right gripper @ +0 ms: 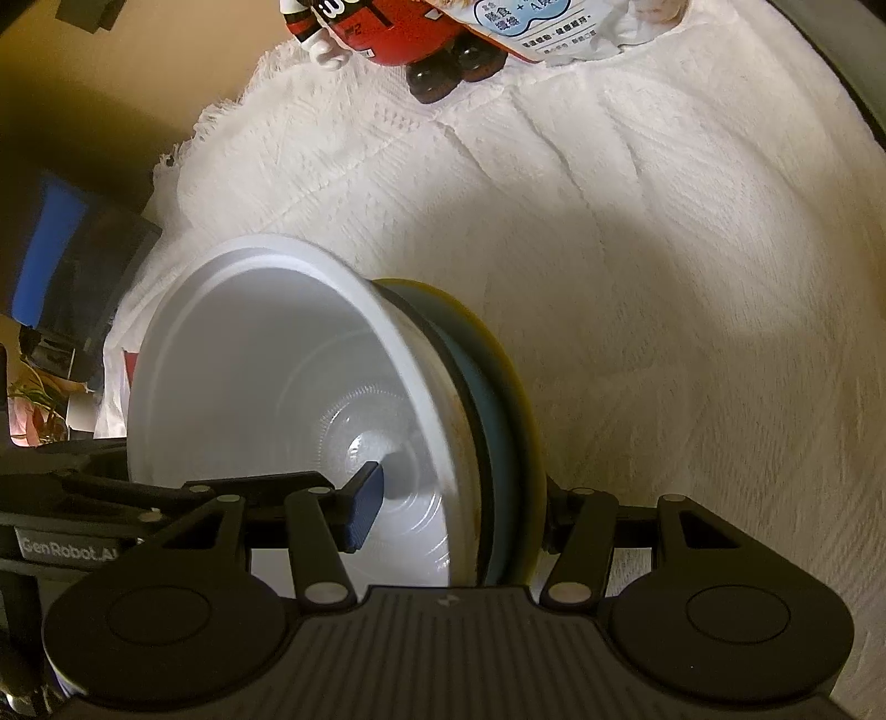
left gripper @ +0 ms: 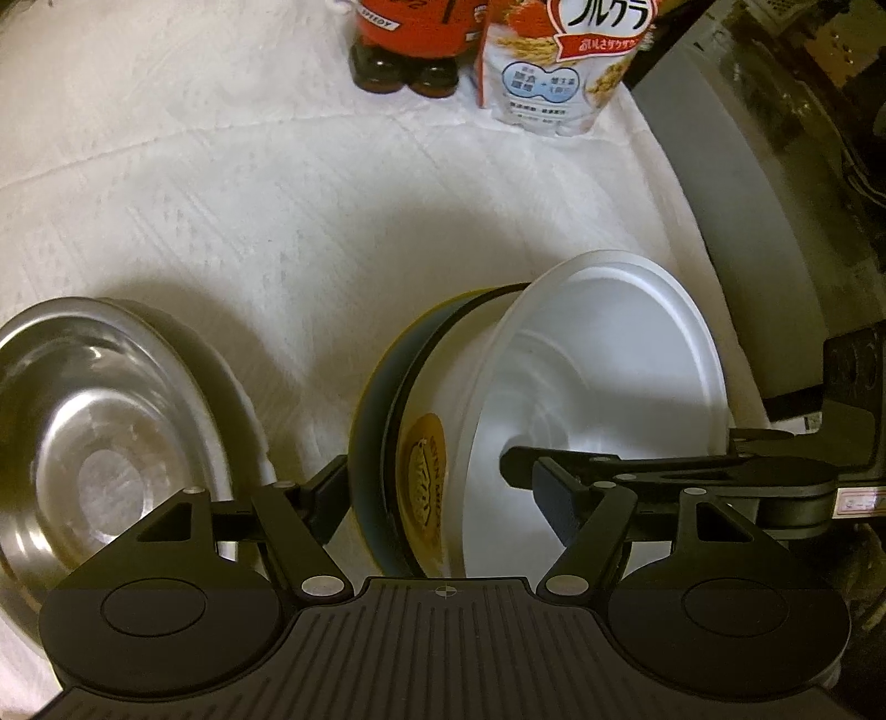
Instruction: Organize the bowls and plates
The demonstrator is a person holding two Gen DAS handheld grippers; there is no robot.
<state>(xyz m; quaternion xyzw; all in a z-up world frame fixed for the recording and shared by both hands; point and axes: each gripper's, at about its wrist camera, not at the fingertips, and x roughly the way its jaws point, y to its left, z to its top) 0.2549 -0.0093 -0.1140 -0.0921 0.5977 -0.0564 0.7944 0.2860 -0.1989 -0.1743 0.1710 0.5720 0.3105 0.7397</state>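
The left tongs point(left gripper: 443, 498) are clamped on a tilted stack, a white bowl point(left gripper: 598, 376) nested in a dark plate point(left gripper: 376, 410) with yellow rim; the right tongs point(right gripper: 459, 509) grip the same stack point(right gripper: 288, 387), one finger point(right gripper: 365, 507) inside the bowl; a steel bowl point(left gripper: 99, 421) lies at 9 o'clock on the cloth point(left gripper: 277, 210) of the bench; a red toy point(left gripper: 410, 39) and a cereal bag point(left gripper: 559, 72) stand at 12 o'clock.

Right gripper point(right gripper: 454, 515) astride tilted white bowl point(right gripper: 266, 365) nested in blue plate point(right gripper: 498, 376), above white cloth point(right gripper: 664, 277).
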